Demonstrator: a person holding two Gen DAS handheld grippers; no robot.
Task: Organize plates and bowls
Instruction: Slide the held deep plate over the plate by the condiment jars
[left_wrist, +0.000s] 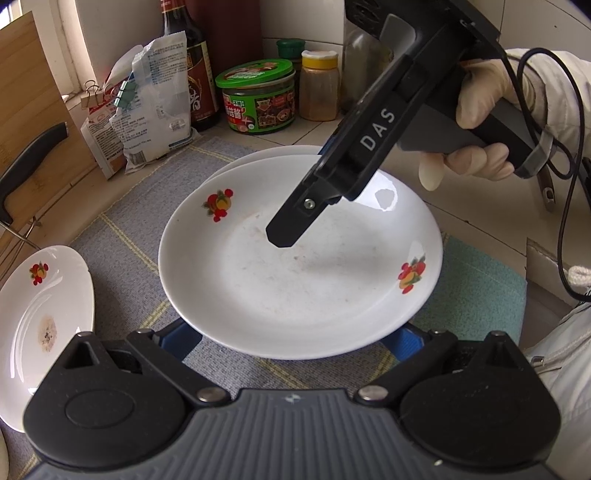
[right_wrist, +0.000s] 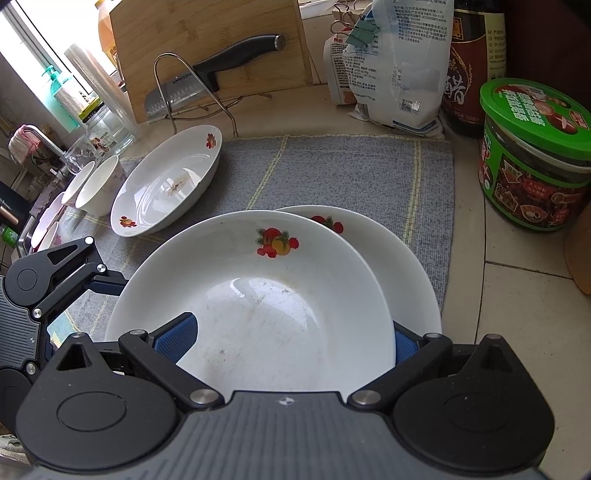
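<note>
Right gripper (right_wrist: 293, 338) straddles top plate (right_wrist: 255, 291) (jaws spread)

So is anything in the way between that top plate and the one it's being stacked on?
Nothing visible. The top plate already sits over the lower plate, offset toward the left gripper. The right gripper is over the top plate's bowl. The third plate lies apart on the mat.

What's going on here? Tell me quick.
A person with a handheld gripper in each hand is sorting dishes. Both the left gripper and the right gripper are open at the rim of the top plate, which sits off-centre on a second plate on the grey mat. A third plate and the bowls sit further left.
</note>
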